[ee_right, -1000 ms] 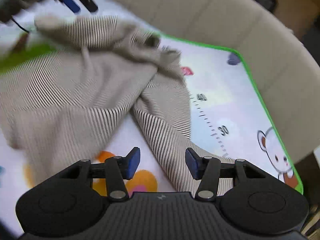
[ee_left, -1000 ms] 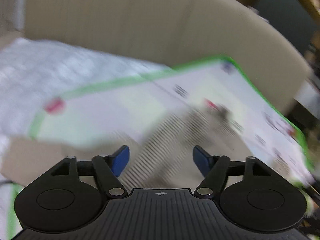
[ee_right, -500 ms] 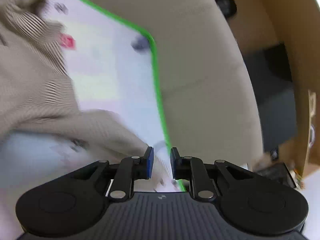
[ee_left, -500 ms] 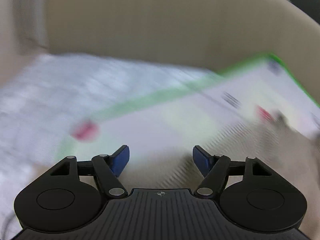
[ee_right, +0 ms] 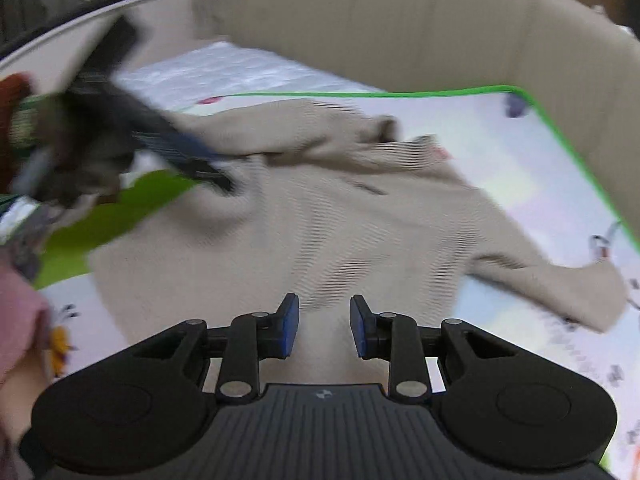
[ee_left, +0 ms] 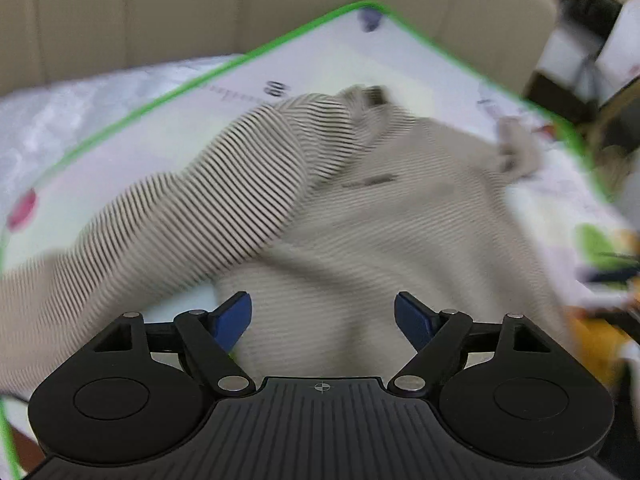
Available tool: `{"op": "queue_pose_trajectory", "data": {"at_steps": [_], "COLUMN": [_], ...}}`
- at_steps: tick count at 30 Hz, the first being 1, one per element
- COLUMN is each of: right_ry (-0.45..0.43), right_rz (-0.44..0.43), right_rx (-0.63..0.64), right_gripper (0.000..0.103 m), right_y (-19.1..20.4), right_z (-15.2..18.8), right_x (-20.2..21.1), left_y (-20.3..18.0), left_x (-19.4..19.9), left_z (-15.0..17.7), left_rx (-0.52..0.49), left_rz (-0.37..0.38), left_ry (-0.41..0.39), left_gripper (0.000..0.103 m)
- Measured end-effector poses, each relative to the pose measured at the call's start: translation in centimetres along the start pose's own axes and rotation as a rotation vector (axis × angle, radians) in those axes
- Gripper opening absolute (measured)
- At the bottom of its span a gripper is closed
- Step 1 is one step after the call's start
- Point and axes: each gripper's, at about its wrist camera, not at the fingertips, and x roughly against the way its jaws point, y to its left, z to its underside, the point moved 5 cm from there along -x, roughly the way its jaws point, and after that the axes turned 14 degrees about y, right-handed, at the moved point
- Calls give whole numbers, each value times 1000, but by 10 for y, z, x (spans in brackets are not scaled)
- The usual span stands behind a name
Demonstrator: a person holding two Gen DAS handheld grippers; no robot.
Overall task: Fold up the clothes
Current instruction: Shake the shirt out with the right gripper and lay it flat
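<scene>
Motion blur smears the beige, finely striped knit garment (ee_left: 360,208) across most of the left wrist view, so its stripes read clearly only on the sleeve toward the mat's left edge. The white, green-bordered play mat (ee_left: 304,52) carries printed figures too blurred to read, and both views cut it off. In the right wrist view the black left gripper (ee_right: 188,160) is a dark streak near the mat's left edge; whether it touches the garment cannot be told. A pink sleeve (ee_right: 16,320) is cut off at the frame's left.
</scene>
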Motion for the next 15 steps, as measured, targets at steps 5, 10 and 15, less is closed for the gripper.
{"op": "queue_pose_trajectory", "data": {"at_steps": [5, 10, 15], "right_ry": [1, 51, 154], "right_rz": [29, -4, -81], "right_rx": [12, -67, -117], "right_gripper": [27, 32, 32], "right_y": [8, -5, 13], "right_z": [-1, -1, 35], "right_x": [-3, -36, -64], "left_y": [82, 88, 19], "left_x": [4, 36, 41], "left_z": [-58, -60, 4], "left_rx": [469, 457, 179], "left_rz": [-203, -201, -36], "left_ry": [-156, -203, -57], "left_gripper": [75, 89, 93]}}
